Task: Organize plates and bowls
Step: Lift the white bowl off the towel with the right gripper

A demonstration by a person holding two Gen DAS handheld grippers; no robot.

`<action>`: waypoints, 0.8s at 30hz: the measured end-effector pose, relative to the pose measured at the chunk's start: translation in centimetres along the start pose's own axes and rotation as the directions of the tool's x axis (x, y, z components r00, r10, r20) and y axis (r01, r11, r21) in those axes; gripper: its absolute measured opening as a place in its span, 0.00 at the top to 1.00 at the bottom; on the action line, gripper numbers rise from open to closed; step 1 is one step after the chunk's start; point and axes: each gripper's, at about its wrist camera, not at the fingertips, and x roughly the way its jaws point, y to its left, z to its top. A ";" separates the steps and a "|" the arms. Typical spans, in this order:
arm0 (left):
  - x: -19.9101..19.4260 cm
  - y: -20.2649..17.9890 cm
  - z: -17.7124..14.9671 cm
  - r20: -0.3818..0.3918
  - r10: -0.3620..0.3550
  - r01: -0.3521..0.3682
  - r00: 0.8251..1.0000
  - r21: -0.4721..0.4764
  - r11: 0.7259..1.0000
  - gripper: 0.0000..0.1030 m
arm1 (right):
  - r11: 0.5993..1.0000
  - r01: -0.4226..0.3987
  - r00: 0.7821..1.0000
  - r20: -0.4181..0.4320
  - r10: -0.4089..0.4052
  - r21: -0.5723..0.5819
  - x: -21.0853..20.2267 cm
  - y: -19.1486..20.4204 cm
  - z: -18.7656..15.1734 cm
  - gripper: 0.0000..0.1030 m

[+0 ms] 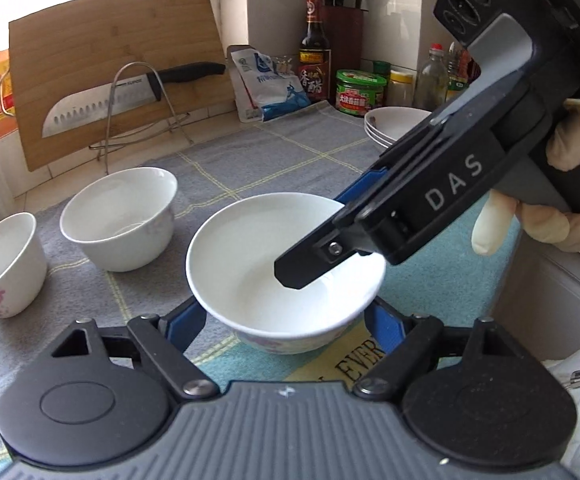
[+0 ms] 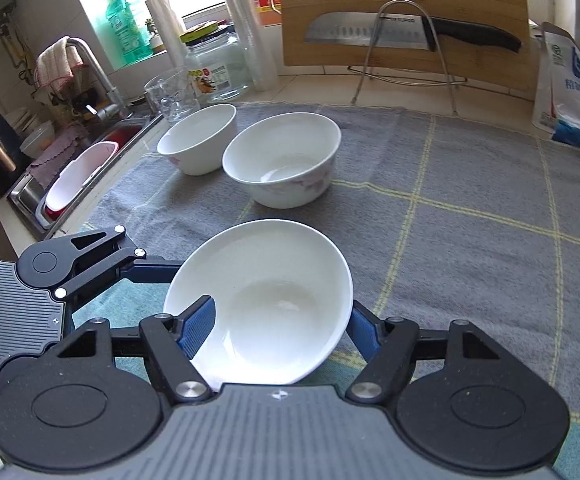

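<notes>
A white bowl with a pink pattern hangs just above the grey checked cloth. My left gripper is shut on its lower sides, a blue pad on each side. My right gripper, held in a gloved hand, comes in from the right and is shut on the rim, one finger inside and one outside. In the right wrist view the bowl sits tilted in my right gripper. Two more white bowls stand on the cloth to the left. Stacked white plates sit at the back right.
A wooden cutting board leans at the back, with a knife on a wire rack. Sauce bottles, a green jar and a salt bag line the wall. A glass jar and the sink lie left.
</notes>
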 end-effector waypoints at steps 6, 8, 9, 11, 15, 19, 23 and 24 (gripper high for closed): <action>0.6 -0.3 0.1 -0.017 -0.024 0.024 1.000 0.000 1.000 0.17 | 1.000 0.009 1.000 -0.005 -0.009 0.008 -0.1 -0.5 -0.2 0.26; 0.7 -0.2 0.2 -0.018 -0.027 0.027 0.999 -0.007 1.000 0.17 | 1.000 0.006 1.000 -0.006 -0.006 0.011 0.0 -0.6 -0.3 0.26; 0.7 -0.2 0.2 -0.019 -0.028 0.028 0.999 -0.009 1.000 0.17 | 1.000 0.005 1.000 -0.007 -0.005 0.012 0.0 -0.7 -0.3 0.26; 0.7 -0.2 0.2 -0.020 -0.030 0.029 0.999 -0.012 0.999 0.17 | 1.000 0.001 1.000 -0.009 -0.001 0.014 0.1 -0.8 -0.2 0.25; 0.7 0.0 0.2 -0.016 -0.037 0.036 0.999 -0.022 0.999 0.15 | 1.000 0.000 1.000 -0.011 0.000 0.008 0.3 -0.7 -0.2 0.18; 0.1 -0.3 0.3 0.012 -0.030 0.030 0.999 -0.005 1.000 0.06 | 1.000 0.016 1.000 0.024 -0.016 0.000 -0.2 -0.5 0.1 0.01; -0.6 -0.5 0.2 0.017 -0.025 0.025 1.000 -0.002 1.000 0.06 | 0.999 0.032 0.998 0.045 -0.031 -0.016 -0.6 -0.4 0.6 0.00; -0.8 -0.4 0.1 0.019 -0.022 0.022 1.000 -0.003 1.000 0.05 | 0.999 0.039 0.998 0.048 -0.038 -0.023 -0.7 -0.3 0.7 0.00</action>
